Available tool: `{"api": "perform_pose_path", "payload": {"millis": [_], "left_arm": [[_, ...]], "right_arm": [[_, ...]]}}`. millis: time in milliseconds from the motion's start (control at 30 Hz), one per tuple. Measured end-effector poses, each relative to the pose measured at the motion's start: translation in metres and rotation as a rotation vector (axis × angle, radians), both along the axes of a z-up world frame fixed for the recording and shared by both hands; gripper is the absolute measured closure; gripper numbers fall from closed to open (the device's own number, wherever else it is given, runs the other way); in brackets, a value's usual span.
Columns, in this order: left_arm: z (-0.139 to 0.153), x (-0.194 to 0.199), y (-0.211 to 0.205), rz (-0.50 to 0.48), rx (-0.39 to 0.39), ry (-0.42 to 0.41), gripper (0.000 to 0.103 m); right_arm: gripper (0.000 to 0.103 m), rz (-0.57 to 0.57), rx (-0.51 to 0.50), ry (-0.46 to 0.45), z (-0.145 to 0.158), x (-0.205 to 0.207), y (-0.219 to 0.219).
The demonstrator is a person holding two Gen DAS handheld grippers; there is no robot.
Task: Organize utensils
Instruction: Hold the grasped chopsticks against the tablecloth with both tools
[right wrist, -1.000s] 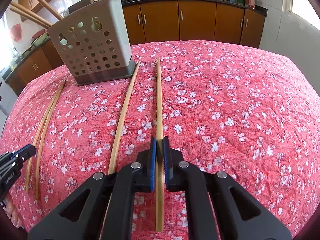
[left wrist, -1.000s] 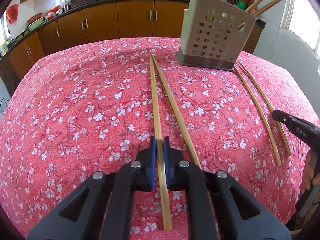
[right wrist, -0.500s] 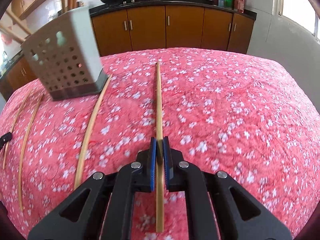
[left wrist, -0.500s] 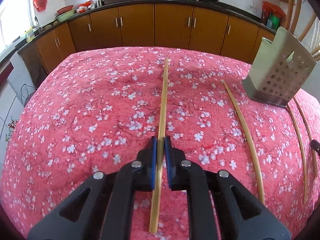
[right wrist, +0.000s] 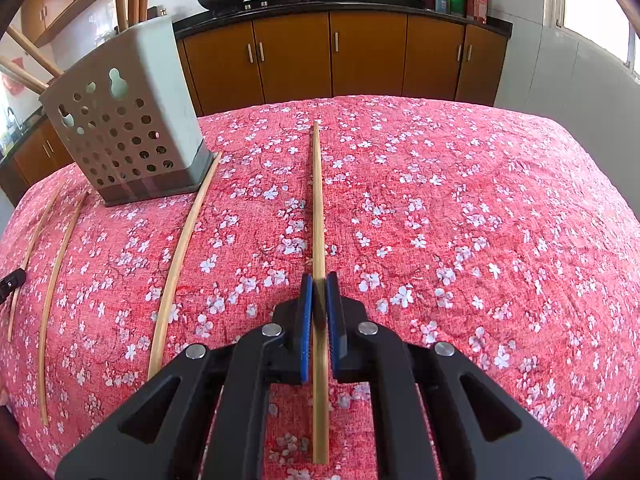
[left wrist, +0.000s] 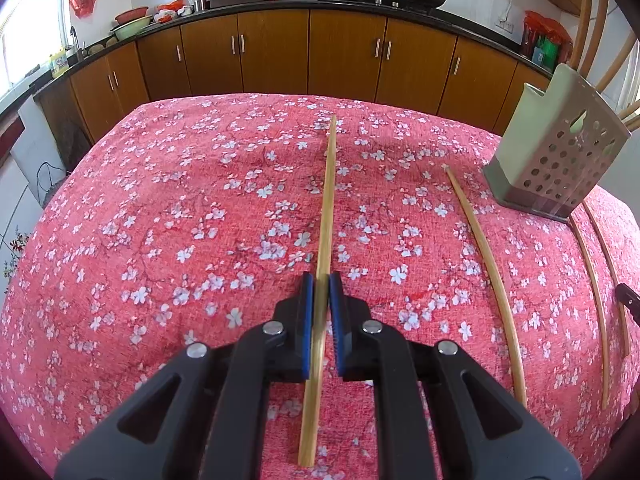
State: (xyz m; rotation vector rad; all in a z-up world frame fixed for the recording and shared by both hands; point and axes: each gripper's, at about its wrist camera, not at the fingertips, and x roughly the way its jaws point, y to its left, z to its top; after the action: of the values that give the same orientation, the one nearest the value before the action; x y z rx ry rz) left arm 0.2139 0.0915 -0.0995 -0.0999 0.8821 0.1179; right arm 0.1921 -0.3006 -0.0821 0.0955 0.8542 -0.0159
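My left gripper (left wrist: 321,280) is shut on a bamboo chopstick (left wrist: 326,208) and holds it over the red floral tablecloth (left wrist: 180,220). My right gripper (right wrist: 319,280) is shut on another bamboo chopstick (right wrist: 317,200) the same way. A grey perforated utensil holder (left wrist: 560,160) stands at the right of the left wrist view and at the left of the right wrist view (right wrist: 128,128), with several chopsticks standing in it. Loose chopsticks lie on the cloth beside the holder (left wrist: 486,280), (right wrist: 180,264).
Two thin curved chopsticks (right wrist: 60,272) lie beyond the holder near the table's edge. Wooden kitchen cabinets (left wrist: 344,52) and a dark counter with woks stand behind the table. A white wall (right wrist: 560,80) is at the right.
Both grippers have lifted their chopsticks off the cloth and swung; the holder has shifted to the right in the left view and nearer in the right view.
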Motion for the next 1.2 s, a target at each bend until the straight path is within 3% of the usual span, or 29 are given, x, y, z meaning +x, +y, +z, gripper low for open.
{"api": "perform_pose_path", "payload": {"millis": [1200], "left_arm": [[0.0003, 0.0001, 0.0005, 0.002, 0.000, 0.001, 0.091]], "right_arm": [[0.095, -0.002, 0.000, 0.001, 0.0023, -0.0019, 0.0014]]}}
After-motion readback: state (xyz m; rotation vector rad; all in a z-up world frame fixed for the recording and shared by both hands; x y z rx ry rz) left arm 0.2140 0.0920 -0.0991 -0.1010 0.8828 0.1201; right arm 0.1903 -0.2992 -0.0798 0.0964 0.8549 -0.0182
